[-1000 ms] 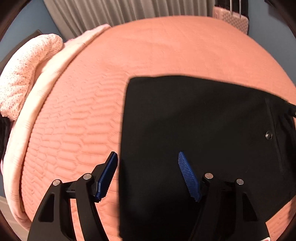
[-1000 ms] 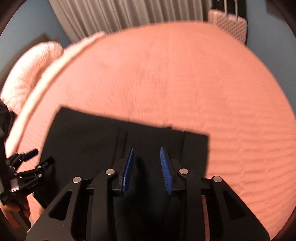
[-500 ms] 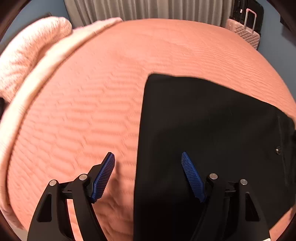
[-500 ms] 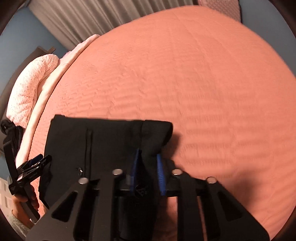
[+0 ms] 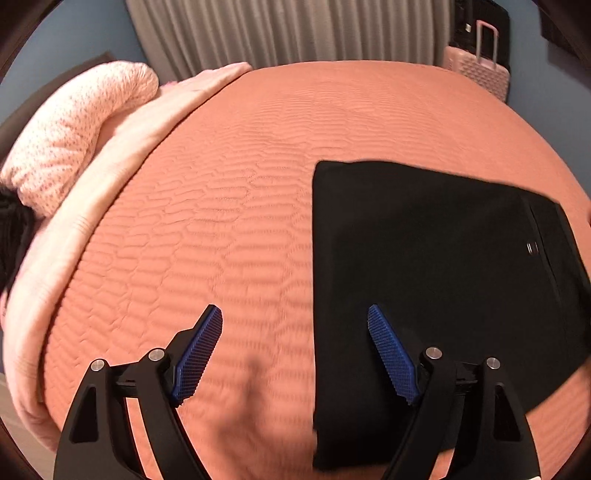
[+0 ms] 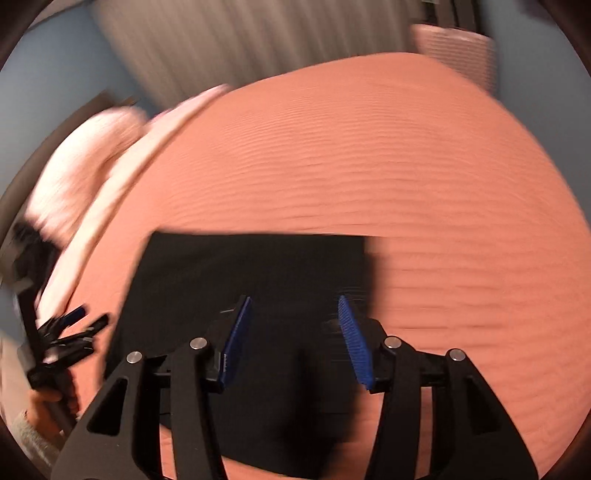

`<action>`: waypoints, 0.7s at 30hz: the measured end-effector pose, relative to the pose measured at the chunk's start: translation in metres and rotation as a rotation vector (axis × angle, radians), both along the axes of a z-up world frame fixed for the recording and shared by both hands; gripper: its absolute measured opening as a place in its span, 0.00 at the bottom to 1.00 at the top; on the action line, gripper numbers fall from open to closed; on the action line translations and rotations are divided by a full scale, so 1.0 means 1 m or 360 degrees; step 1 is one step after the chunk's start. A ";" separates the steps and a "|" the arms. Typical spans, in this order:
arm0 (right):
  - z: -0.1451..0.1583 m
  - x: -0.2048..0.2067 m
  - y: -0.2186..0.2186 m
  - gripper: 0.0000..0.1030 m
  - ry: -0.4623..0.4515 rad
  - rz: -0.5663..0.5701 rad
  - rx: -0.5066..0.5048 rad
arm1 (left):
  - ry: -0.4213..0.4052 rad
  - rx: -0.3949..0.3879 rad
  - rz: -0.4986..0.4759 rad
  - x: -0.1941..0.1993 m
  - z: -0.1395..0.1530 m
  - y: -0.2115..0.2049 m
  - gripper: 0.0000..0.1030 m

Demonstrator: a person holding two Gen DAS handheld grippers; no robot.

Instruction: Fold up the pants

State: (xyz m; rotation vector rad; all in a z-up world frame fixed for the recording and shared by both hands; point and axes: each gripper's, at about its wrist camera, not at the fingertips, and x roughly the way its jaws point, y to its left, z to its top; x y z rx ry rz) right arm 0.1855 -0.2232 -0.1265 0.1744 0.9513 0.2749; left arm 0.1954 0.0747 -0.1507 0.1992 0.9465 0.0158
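Note:
The black pants [image 5: 424,266] lie folded into a flat rectangle on the orange bed cover [image 5: 221,206]; a metal button [image 5: 532,247] shows near their right end. My left gripper [image 5: 295,350] is open and empty, above the pants' left edge. In the right wrist view the pants [image 6: 255,273] lie below my right gripper [image 6: 293,332], which is open and empty above their near right part. The left gripper [image 6: 74,332] shows at that view's left edge, held by a hand.
A pink dotted pillow [image 5: 74,129] and a pale pink blanket edge [image 5: 110,177] lie along the bed's left side. A pink suitcase [image 5: 480,70] stands beyond the far right corner, grey curtains [image 5: 288,33] behind. The right wrist view is motion-blurred.
My right gripper was shut on the pants' right end half a second ago; it has opened and let go, and the fold lies flat. The left gripper has drawn back leftward, staying open.

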 end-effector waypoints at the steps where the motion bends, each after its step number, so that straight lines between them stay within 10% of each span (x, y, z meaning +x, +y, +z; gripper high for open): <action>1: 0.003 0.018 0.031 0.57 -0.0024 0.0125 -0.0034 | -0.0006 0.0013 -0.0016 -0.007 0.001 -0.002 0.77; 12: -0.071 0.189 0.232 0.70 0.0442 0.0722 -0.0302 | 0.0158 -0.0046 -0.0121 -0.047 -0.031 -0.025 0.80; 18: -0.068 0.198 0.251 0.10 0.0309 0.0707 -0.0333 | 0.0158 -0.0208 -0.0083 -0.028 -0.042 -0.002 0.95; 21: -0.063 0.213 0.255 0.04 0.0165 0.0609 -0.0438 | 0.0174 -0.0263 -0.0110 -0.014 -0.043 0.000 0.95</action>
